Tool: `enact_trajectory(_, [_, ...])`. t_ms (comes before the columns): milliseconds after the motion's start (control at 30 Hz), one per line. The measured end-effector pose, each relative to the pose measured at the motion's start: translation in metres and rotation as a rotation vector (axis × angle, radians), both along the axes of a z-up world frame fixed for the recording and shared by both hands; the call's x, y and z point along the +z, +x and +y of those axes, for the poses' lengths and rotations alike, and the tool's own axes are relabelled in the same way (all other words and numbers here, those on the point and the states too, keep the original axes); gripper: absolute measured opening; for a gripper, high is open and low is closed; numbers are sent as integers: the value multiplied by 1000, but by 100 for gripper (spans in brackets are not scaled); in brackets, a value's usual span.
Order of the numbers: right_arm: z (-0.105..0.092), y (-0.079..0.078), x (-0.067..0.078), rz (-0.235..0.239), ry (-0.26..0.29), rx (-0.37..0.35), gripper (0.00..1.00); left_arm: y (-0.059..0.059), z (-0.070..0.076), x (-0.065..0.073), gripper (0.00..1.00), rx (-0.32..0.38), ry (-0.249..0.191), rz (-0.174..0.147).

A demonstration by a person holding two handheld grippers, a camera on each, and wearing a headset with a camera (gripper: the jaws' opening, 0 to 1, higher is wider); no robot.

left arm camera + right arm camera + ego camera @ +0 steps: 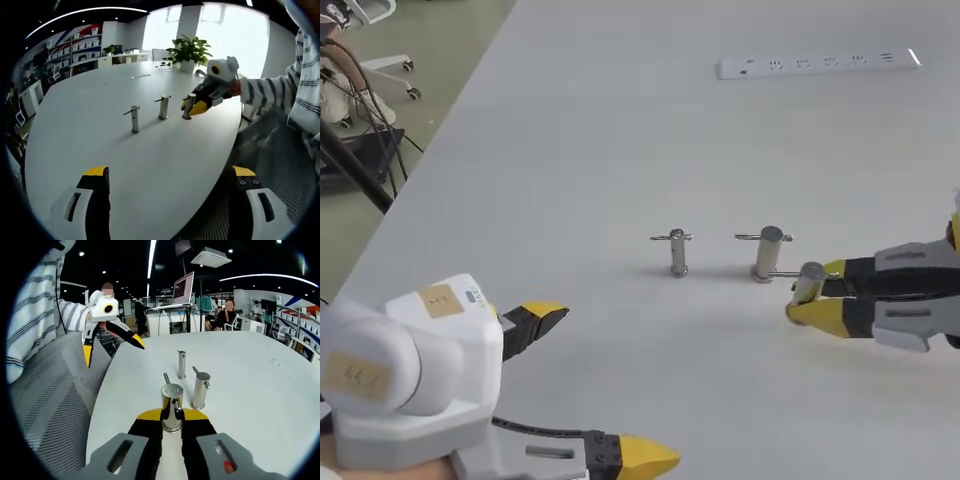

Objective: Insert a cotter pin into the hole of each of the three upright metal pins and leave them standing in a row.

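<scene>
**Right tongs clamped on the third pin**

My right tongs [815, 292] are closed to a narrow gap around the third pin [809, 282]. It stands upright at the 3 o'clock end of the row on the table [620, 150], with a cotter pin [782, 274] through it. The middle pin [768, 252] and the end pin [678, 252] stand to its 9 o'clock. My left tongs [600, 385] gape wide at 7 o'clock, holding nothing.

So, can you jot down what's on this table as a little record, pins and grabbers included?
table: white
outer pin: upright, standing free
middle pin: upright, standing free
held pin: upright on the table, clamped by right gripper
cotter pins: one through each pin
left gripper: open, empty, apart from the pins
power strip: far side of table
</scene>
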State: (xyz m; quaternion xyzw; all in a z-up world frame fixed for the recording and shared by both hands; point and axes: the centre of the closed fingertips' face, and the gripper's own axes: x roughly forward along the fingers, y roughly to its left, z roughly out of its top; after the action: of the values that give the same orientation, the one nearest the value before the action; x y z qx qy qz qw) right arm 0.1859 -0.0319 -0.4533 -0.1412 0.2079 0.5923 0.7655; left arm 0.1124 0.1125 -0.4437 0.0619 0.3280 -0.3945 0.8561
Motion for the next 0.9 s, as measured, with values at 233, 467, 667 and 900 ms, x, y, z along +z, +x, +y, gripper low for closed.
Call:
enact_trajectory(233, [-27,16,-1,-21,-20,-48,8,2,-2,5,99,3,3,-6])
enact_trajectory(467, [-42,33,-2,-53,-23,-63,8,0,-3,8,99,10,4,-3])
enact_trajectory(667, [-46,42,-7,-55,-26,-49,8,-2,-2,8,99,23,14,3])
enact_trajectory(900, [-49,48,-16,-33,-26,-37,8,-5,-2,6,99,32,21,17])
